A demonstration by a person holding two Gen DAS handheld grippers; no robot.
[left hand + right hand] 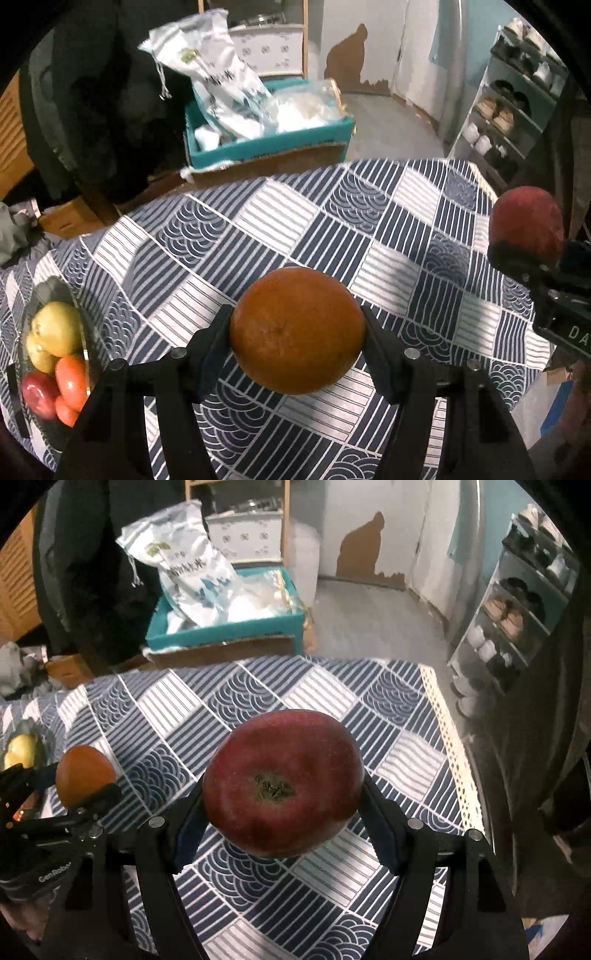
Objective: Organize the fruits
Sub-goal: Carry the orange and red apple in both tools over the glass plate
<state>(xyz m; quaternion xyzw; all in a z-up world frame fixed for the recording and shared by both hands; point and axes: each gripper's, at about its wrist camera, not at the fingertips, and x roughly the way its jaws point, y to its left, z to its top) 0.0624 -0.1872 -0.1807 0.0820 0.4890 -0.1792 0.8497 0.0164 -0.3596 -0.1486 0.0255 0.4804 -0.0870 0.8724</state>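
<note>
Apple calyx faces camera, clamped between right gripper fingers.

Held aloft — one orange, one red apple; bowl fruits — five.

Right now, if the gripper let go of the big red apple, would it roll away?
Probably: the red apple looks round, and the tablecloth beneath looks flat. Its skin looks smooth, perhaps slippery between the right gripper fingers.

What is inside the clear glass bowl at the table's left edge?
The clear glass bowl holds yellow-green fruits, orange-red fruits and a red fruit. Anything beneath them is covered.
</note>
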